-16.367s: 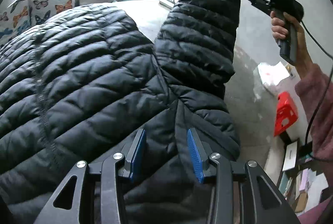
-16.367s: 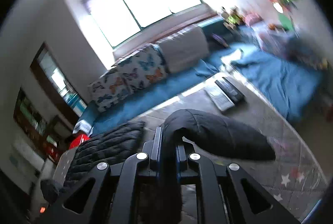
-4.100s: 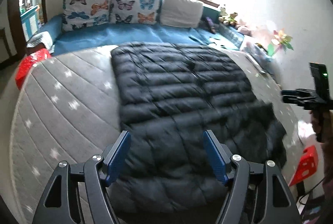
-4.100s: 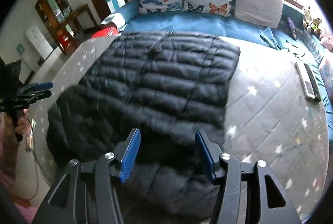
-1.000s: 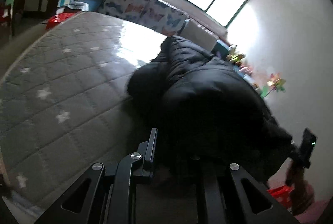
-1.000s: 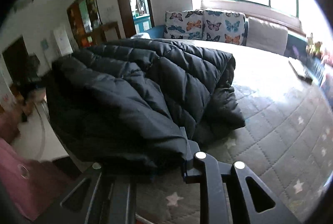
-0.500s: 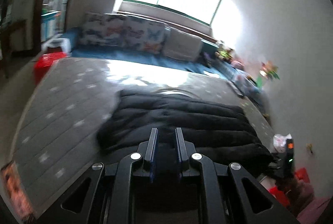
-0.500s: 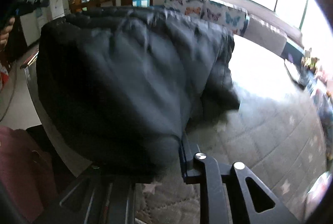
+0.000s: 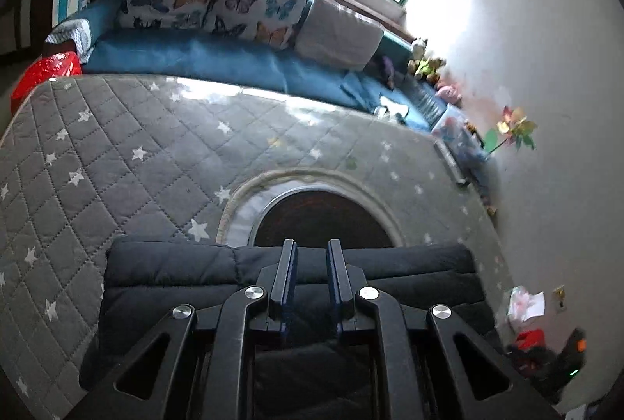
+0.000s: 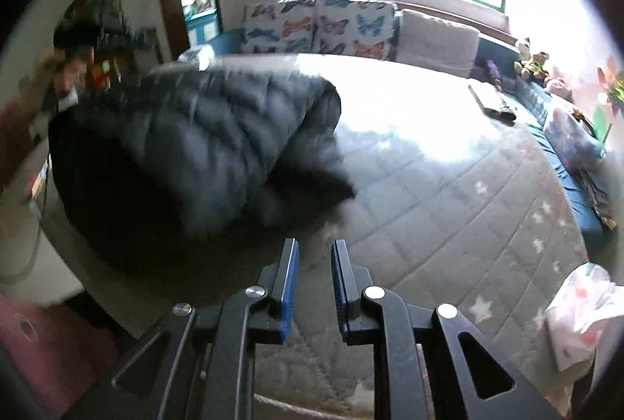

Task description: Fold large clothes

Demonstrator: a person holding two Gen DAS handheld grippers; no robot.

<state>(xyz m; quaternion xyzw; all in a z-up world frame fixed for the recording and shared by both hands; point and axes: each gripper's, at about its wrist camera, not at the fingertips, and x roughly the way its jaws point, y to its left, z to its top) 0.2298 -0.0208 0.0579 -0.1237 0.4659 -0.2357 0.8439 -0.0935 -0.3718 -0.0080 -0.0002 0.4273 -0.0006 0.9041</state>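
Note:
The black quilted jacket hangs in a thick folded band across the lower part of the left wrist view, over the grey star-patterned mattress. My left gripper is shut on the jacket's top edge, and dark fabric fills the slit between its fingers. In the right wrist view the jacket is a blurred, bunched heap at the left side of the mattress. My right gripper hovers over bare mattress to the right of the heap, jaws nearly together and holding nothing.
Butterfly cushions and a white pillow line a blue couch beyond the mattress. A red stool stands at its far left corner. Remote controls lie at the far right. A patterned bag sits near right.
My left gripper has swung up and across with the jacket, which now hangs below it. The jacket has come out of my right gripper, which had been buried in it.

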